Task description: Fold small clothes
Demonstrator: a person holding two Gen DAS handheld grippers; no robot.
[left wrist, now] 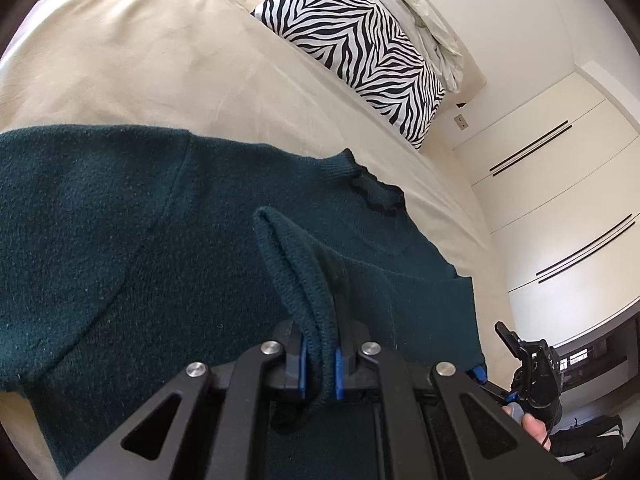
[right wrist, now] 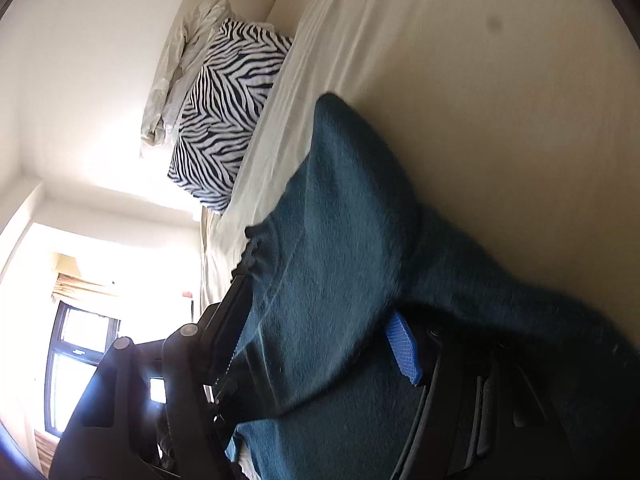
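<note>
A dark teal knitted sweater lies spread on the beige bed sheet. My left gripper is shut on a ribbed cuff of it, which loops up between the blue pads over the sweater's body. The neckline points toward the pillow. In the right wrist view the sweater drapes across my right gripper. Its jaws stand wide apart, one blue pad shows bare, and the other finger sits at the cloth's edge. That tool's body shows by the sweater's right corner.
A zebra-striped pillow and crumpled white bedding lie at the head of the bed by the wall. White wardrobe doors stand beyond the bed's right side. A bright window is off to the left in the right wrist view.
</note>
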